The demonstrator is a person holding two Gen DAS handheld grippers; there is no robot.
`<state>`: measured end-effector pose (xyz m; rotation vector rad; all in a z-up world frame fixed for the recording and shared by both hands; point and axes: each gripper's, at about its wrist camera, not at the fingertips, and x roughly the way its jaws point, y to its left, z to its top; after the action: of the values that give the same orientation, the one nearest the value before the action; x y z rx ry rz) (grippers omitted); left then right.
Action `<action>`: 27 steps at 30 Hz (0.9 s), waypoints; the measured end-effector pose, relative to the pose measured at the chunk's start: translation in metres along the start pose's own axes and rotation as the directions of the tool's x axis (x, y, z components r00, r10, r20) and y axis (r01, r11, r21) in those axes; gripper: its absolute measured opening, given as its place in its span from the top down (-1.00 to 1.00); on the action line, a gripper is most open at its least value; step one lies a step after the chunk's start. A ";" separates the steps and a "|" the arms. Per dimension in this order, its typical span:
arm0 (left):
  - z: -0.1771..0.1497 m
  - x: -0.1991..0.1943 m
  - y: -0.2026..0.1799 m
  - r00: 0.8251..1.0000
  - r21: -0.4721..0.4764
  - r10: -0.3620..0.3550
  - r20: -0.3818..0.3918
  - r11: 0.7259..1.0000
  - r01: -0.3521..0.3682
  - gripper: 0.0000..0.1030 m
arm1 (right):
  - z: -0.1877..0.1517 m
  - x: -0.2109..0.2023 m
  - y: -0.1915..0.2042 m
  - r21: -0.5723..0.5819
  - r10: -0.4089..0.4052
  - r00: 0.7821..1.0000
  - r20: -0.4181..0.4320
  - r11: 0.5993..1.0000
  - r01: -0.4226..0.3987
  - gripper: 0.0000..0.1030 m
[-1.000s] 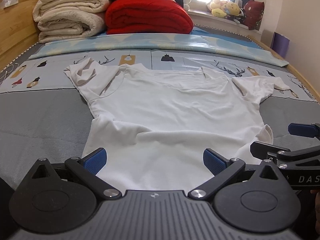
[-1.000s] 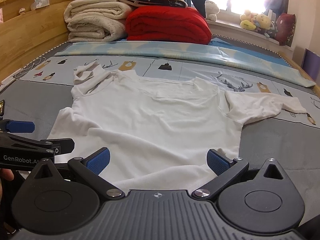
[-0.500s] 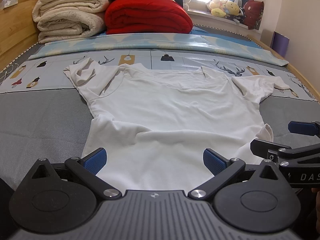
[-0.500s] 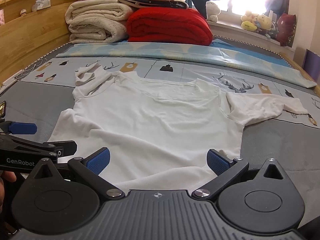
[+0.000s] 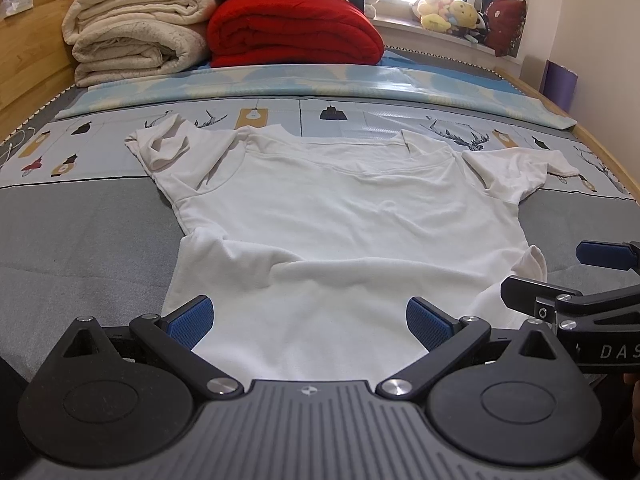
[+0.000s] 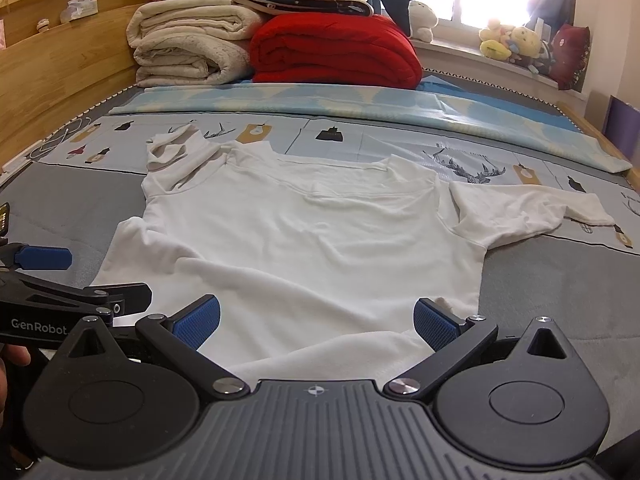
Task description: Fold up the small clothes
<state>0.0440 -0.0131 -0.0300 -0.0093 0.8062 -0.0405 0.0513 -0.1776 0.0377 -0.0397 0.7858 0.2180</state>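
Observation:
A white short-sleeved T-shirt (image 5: 340, 232) lies spread flat on the bed, collar away from me, hem toward me; it also shows in the right wrist view (image 6: 312, 240). Its left sleeve (image 5: 168, 152) is crumpled, its right sleeve (image 6: 532, 216) lies stretched out. My left gripper (image 5: 308, 322) is open over the hem's left part, blue pads wide apart. My right gripper (image 6: 316, 320) is open over the hem's right part. Each gripper shows in the other's view, the right one (image 5: 568, 276) and the left one (image 6: 80, 276), both empty.
Folded cream blankets (image 5: 136, 36) and a red blanket (image 5: 292, 32) are stacked at the far end. A light blue sheet (image 5: 320, 84) lies across the bed. A wooden bed frame (image 6: 60, 64) runs along the left. Plush toys (image 6: 516, 40) sit on the windowsill.
Both grippers have drifted only slightly; the right wrist view has shifted a little to the left. The shirt has not moved and both grippers stay open.

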 end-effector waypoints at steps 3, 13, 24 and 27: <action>0.000 0.000 0.000 1.000 0.001 0.000 0.000 1.000 0.000 -0.99 | 0.000 0.000 0.000 0.000 0.000 1.000 0.000 1.000 0.000 -0.98; -0.001 0.000 -0.001 1.000 0.008 -0.002 0.004 1.000 0.002 -0.99 | 0.001 -0.001 0.001 0.000 0.000 1.000 0.003 1.000 0.000 -0.98; -0.001 0.000 -0.001 1.000 0.006 -0.001 0.004 1.000 0.001 -0.99 | 0.001 -0.001 0.001 0.000 -0.001 1.000 0.004 1.000 0.001 -0.98; -0.001 0.000 -0.002 1.000 0.007 -0.002 0.004 1.000 0.002 -0.99 | 0.002 -0.001 0.001 0.001 -0.002 1.000 0.004 1.000 0.002 -0.98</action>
<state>0.0432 -0.0153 -0.0302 -0.0040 0.8018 -0.0450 0.0514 -0.1769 0.0395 -0.0388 0.7814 0.2157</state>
